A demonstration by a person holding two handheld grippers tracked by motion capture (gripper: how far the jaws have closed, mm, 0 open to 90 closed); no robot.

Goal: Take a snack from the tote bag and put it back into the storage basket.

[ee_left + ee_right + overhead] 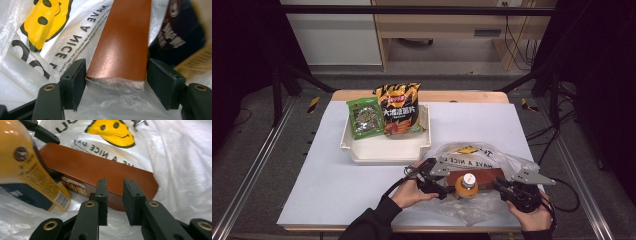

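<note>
A clear plastic bag (507,162) printed with a yellow smiley lies at the table's front right. Inside it are a long brown biscuit box (482,176) and an orange drink bottle (467,186) with a white cap. My left gripper (444,183) reaches in from the left. In the left gripper view (116,80) its jaws press both sides of the box's near end (122,40), with bag film (37,37) around them. My right gripper (115,195) is low at the box's other end (100,170), its jaws a narrow gap apart with nothing between. The bottle (25,170) lies to its left.
A white tray (387,152) stands behind the bag, with a green snack packet (364,117) and a black-and-orange chips bag (398,107) leaning at its back. A white sheet (327,175) covers the tabletop. Dark metal frame legs flank the table.
</note>
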